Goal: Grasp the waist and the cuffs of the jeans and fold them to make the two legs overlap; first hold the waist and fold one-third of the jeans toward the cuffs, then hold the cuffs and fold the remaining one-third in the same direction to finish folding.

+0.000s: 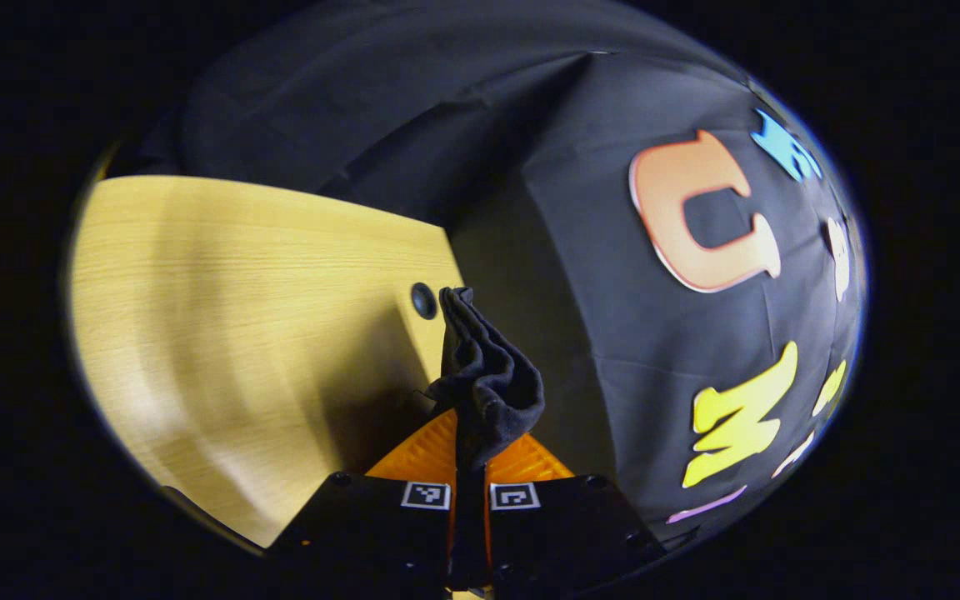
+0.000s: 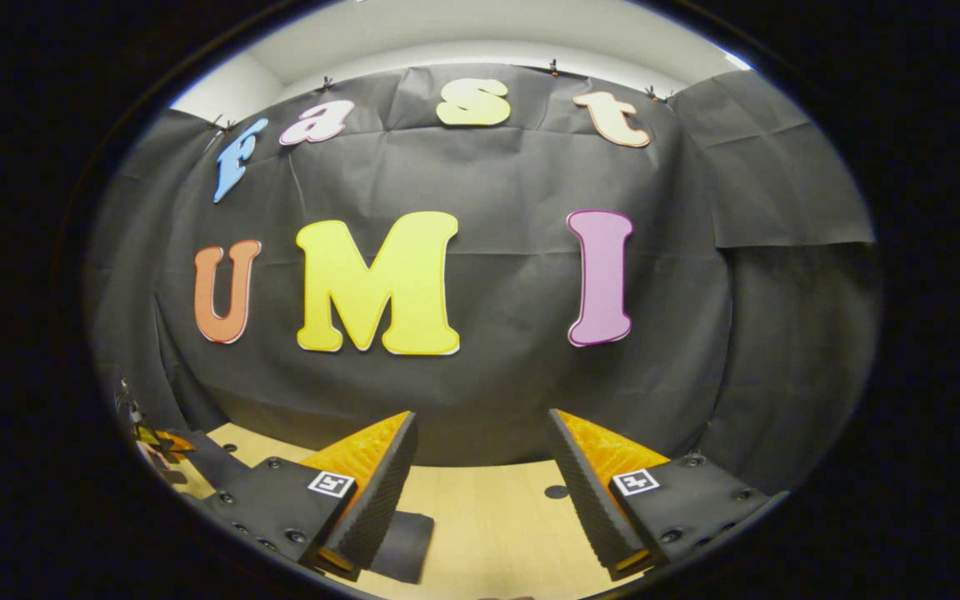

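Jeans [image 1: 487, 379]: a bunched dark fold is clamped between the left gripper's [image 1: 470, 450] closed fingers, held above the wooden table [image 1: 238, 317]. The right gripper [image 2: 480, 479] hangs with its 2 fingers wide apart, gripping nothing, dark cloth just beside it. Risk: with only 1 grip, the fabric may slip or drape unevenly.

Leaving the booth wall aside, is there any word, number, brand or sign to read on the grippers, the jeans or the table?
No readable words or numbers.
Small square black-and-white tags on the left gripper: coded patterns, no text.
Matching tags on the right gripper: patterns only.
Dark crumpled jeans: no print or visible label.
Pale wooden table: nothing written.
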### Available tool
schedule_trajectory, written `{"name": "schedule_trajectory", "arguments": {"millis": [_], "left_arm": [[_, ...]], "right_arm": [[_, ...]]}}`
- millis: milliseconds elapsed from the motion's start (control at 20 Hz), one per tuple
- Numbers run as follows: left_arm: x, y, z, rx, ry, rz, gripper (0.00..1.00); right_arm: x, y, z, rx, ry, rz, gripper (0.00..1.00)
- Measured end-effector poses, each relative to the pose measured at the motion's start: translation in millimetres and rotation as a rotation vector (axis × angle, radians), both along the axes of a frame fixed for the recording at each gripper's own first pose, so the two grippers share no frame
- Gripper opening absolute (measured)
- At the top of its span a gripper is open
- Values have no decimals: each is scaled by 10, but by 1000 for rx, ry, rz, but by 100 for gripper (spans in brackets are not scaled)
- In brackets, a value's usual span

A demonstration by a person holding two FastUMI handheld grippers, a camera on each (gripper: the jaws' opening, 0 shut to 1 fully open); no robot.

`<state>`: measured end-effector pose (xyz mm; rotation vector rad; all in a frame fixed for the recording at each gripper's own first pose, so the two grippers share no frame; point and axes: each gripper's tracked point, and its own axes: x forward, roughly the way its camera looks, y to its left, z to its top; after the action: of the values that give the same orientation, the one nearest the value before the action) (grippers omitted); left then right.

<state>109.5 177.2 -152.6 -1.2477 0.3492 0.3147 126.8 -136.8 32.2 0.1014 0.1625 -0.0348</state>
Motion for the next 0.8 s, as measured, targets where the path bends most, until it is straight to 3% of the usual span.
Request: {"name": "schedule_trajectory", "arguments": {"millis": [250, 350, 800], "left_arm": [[175, -711, 475, 49, -79, -107, 4], [239, -1064, 523, 67, -85, -159, 4], [320, -2490, 734, 97, -100, -351, 3]], "right_arm": [[-109, -266, -2, 3, -1, -10, 99], [-160, -406, 6, -1, -2, -19, 94], [-381, -1166, -16, 18, 1, -94, 96]]}}
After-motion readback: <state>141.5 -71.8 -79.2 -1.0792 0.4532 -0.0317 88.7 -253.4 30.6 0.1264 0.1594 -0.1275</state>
